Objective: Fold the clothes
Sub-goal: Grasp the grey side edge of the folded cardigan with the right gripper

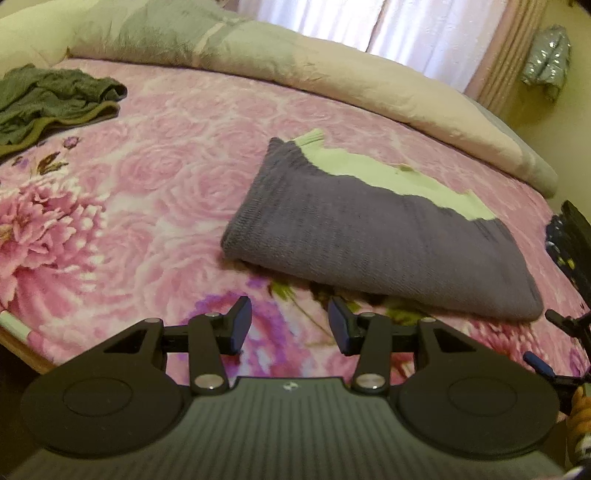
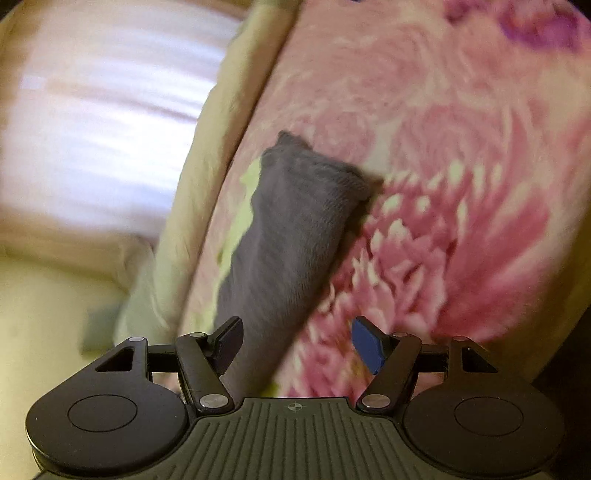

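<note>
A folded purple knit garment [image 1: 373,240] with a pale green part along its far edge lies on the pink floral bedspread [image 1: 159,206]. My left gripper [image 1: 290,328] is open and empty, just in front of the garment's near edge, apart from it. The right wrist view is blurred and tilted; the same garment [image 2: 288,236] lies there ahead of my right gripper [image 2: 297,345], which is open and empty with its near end between the jaws. The right gripper also shows at the right edge of the left wrist view [image 1: 565,332].
A crumpled dark green garment [image 1: 48,99] lies at the bed's far left. A rolled beige and grey duvet [image 1: 295,70] runs along the far side under curtains [image 1: 369,26]. The bed's wooden edge [image 1: 22,350] is at the near left.
</note>
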The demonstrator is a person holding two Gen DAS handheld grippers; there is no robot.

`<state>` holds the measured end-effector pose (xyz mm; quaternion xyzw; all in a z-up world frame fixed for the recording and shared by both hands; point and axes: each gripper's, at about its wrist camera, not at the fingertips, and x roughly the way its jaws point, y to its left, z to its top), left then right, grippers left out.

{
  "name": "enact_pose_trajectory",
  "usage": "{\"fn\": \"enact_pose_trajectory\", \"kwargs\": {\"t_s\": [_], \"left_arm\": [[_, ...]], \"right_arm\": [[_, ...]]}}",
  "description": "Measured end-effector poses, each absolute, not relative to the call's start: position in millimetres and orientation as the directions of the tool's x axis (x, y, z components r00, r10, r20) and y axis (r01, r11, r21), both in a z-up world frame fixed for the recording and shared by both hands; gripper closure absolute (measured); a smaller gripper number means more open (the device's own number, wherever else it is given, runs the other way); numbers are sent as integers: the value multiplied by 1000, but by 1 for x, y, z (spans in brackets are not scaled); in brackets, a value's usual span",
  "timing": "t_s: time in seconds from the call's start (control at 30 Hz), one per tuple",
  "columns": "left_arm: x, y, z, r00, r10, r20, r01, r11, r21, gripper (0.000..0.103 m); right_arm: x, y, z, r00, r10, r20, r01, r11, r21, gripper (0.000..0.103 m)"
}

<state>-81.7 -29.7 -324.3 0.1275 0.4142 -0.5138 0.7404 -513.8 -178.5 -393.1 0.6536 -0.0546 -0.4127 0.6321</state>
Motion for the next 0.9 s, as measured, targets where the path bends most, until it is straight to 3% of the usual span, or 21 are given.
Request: {"fn": "enact_pose_trajectory", "kwargs": {"t_s": [0.27,0.33,0.37,0.4,0.63,0.9], "left_arm": [[-51,-62,-346,106,-663,-741,858,437,-268,62],[-43,-68,-350,91,-669,-738,852,436,-291,62],[-40,-71,-351,83,-674,-734,847,436,-304,62],[-36,-74,-351,74,-679,-730,842,434,-319,62],[-21,-88,-345,-5,-737,-676,824,379,-420,62],[-37,-110,-356,-96,-732,-675,824,322,-467,62]], "right_arm": [[-506,-234,-421,563,-670,-483,379,-310,872,35],[-505,-244,-420,557,-683,-472,399,-279,873,58],[-505,-249,-418,561,-681,-470,424,-252,870,78],[-506,-254,-416,566,-678,-468,448,-224,866,83],[-511,-298,-390,603,-665,-441,615,36,787,90],[-509,-433,-317,582,-693,-426,804,411,430,92]]}}
